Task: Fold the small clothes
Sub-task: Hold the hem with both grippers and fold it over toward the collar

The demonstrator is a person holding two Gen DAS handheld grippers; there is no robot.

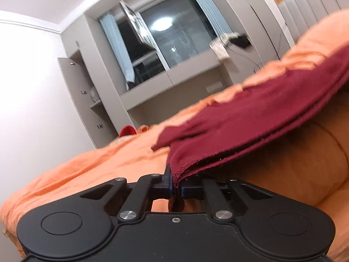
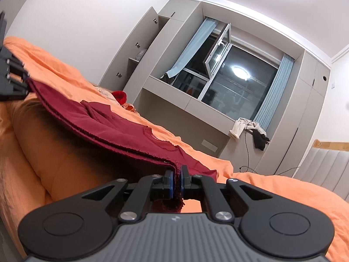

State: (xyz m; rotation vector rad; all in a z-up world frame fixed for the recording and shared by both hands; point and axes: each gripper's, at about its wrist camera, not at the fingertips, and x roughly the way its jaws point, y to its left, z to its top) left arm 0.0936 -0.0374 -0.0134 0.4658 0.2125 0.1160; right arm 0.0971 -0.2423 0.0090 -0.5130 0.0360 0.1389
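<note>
Orange bedding [image 2: 283,187] lay under the maroon garment [image 2: 113,128], its doubled hem lifted off the bed and clamped at opposite ends by left gripper [image 1: 176,189] and right gripper [image 2: 177,184], folding barely begun, I'd say.

This was a bedroom in a home. A bed [image 2: 272,187] with an orange cover filled the lower part of both views, a padded headboard [image 2: 327,166] at four o'clock. Built-in grey cupboards [image 2: 139,50] framed a dark window [image 2: 235,83] with blue curtains [image 2: 270,91] at one o'clock, and clothes [image 2: 250,131] lay on its sill.
</note>
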